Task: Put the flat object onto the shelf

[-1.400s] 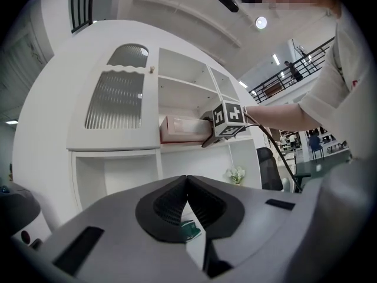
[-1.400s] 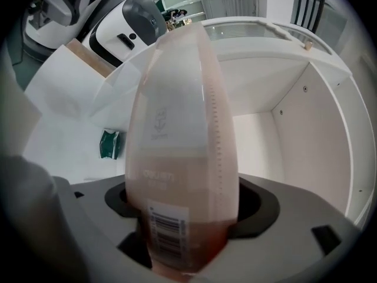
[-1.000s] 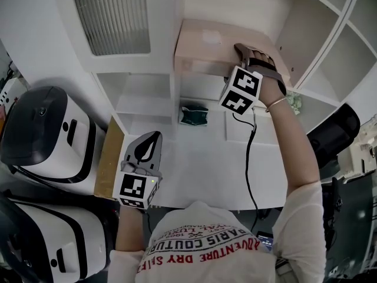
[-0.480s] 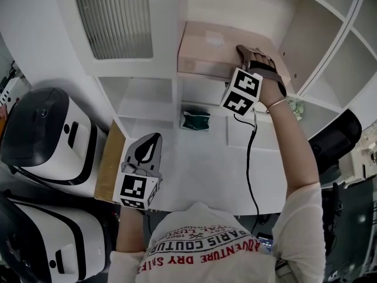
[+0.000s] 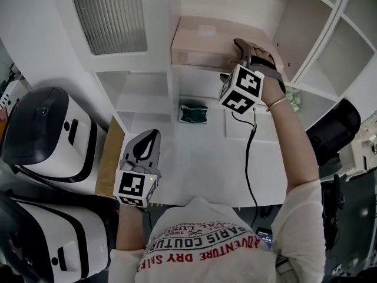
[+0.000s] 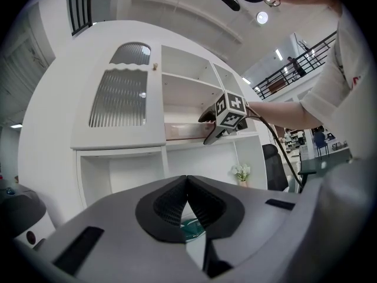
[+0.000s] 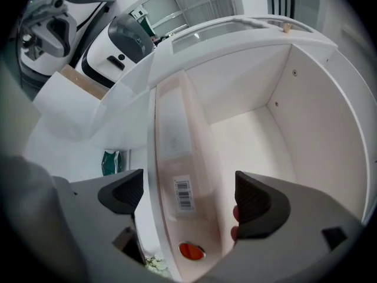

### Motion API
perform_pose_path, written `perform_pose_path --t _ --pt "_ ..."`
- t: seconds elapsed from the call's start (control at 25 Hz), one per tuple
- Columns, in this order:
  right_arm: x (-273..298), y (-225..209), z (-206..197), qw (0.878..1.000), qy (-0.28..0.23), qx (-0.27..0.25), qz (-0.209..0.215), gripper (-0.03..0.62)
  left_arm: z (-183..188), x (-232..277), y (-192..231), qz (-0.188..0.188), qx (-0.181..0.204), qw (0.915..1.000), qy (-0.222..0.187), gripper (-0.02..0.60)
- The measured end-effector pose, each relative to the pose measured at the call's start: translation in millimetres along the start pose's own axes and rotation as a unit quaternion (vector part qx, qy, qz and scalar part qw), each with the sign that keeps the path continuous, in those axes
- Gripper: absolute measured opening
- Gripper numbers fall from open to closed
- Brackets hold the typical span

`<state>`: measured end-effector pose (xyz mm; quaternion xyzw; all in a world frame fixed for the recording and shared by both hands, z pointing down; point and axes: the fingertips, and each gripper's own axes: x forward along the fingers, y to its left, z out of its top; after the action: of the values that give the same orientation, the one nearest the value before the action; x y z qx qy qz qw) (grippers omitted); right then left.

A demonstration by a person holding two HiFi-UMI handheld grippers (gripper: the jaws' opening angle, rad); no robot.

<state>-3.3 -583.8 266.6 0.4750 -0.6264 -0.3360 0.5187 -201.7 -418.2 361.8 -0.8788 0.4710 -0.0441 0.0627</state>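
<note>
Two jaws of the right gripper (image 7: 187, 190) stand spread wide astride the flat box (image 7: 177, 152) on the shelf (image 7: 250, 131), so pull straight back without nudging it.

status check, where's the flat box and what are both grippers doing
Right gripper open, jaws either side of the flat box, pads off it. Box lies on the shelf. Left gripper shut, empty, low. Nothing blocking.

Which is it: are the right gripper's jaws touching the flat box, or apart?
Apart. The right gripper view shows the right gripper open wide, a gap between each jaw and the flat box on the shelf.
</note>
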Motion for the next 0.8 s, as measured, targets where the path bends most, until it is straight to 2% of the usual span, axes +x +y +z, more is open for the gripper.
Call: perform_pose_path --t 0.16,0.2,0.32,0.44,0.52,0.56,0.68,0.8 --pt "-24.3 9.3 -3.8 1.0 0.013 0.012 0.023 0.48 0.6 -9.1 -10.4 -0.005 -0.001 1.0 -0.001 0.014" --pt "-29.5 9.5 -4.1 1.0 0.014 0.018 0.019 0.446 -0.1 -10.6 -12.9 -0.008 -0.002 1.0 0.0 0.014" --pt "-46.2 -2.1 -4.9 0.999 0.01 0.039 -0.034 0.156 -2.7 -16.1 -20.3 -0.016 -0.006 0.9998 0.004 0.014" --pt "-62.0 -3.0 -4.1 0.996 -0.003 0.079 -0.04 0.138 -2.2 -22.4 -24.5 -0.022 -0.011 0.9997 0.002 0.014" --pt "-73.2 -3.7 -5.2 0.993 -0.011 0.102 -0.053 0.064 -2.0 -24.7 -26.8 -0.025 -0.017 0.9995 0.0 0.014" --pt "-77.8 -1.3 -6.6 0.992 -0.012 0.109 -0.058 0.047 -2.6 -25.3 -27.9 -0.027 -0.02 0.9994 0.0 0.014" --pt "-88.7 18.2 -10.2 0.988 -0.024 0.145 -0.051 0.034 -5.8 -26.6 -31.9 -0.033 -0.025 0.9991 0.002 0.014" --pt "-102.8 41.2 -19.9 0.974 -0.043 0.215 -0.047 0.031 -6.7 -26.8 -39.0 -0.042 -0.026 0.9988 0.004 0.014"
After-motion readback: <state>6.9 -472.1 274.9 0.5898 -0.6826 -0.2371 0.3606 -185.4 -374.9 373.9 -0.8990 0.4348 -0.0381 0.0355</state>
